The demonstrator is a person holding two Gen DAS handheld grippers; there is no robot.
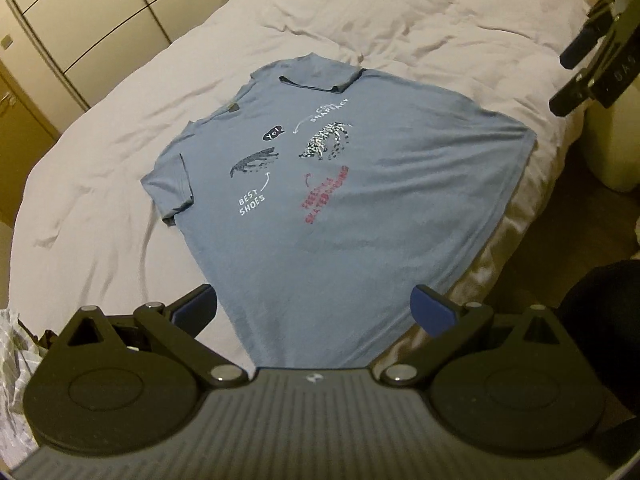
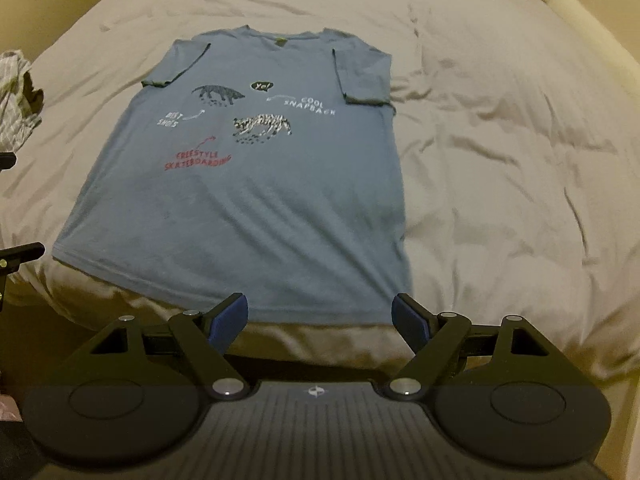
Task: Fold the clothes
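Both grippers hang empty with jaws wide: our left gripper (image 1: 314, 312) sits over the hem's left corner, our right gripper (image 2: 320, 318) over its right corner. We see the blue T-shirt (image 2: 248, 184) lying flat, print up, sleeves folded in, hem at the bed (image 2: 520, 140)'s near edge. Its long axis runs straight away from us toward the collar, so each hand seems equally near its own corner.
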